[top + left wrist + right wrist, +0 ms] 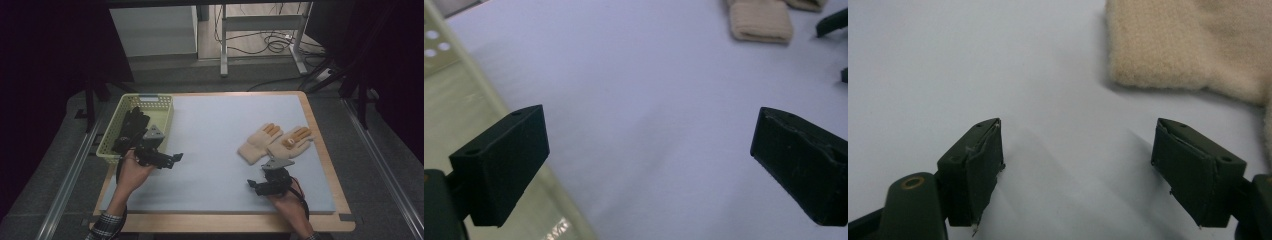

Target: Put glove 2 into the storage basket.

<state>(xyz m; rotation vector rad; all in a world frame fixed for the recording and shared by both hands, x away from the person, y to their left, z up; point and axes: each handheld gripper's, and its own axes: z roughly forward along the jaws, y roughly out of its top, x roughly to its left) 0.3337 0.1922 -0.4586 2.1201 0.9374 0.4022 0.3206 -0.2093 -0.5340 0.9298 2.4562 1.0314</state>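
a pale blue mat (215, 145) covered most of the tabletop. near the mat's right edge lay two beige gloves (274, 141) side by side and touching, orange fingertips aimed at the far right corner, cuffs toward the person. a yellow-green basket (112, 137) sat at the far left corner of the tabletop, with something dark inside that could not be made out.

the left gripper (176, 158) hung over the mat's left part, just beside the basket's near right corner, held in the left hand (132, 170). in the left gripper view its jaws stood wide apart with bare mat between them, the basket wall (479, 85) at the left and a glove cuff (760, 22) far off at the top.

the right gripper (252, 185) sat near the mat's near right corner, held in the right hand (286, 202), just short of the cuffs. in the right gripper view its jaws were spread over bare mat, with a cuff (1188, 47) close ahead at the upper right, apart from both jaws.
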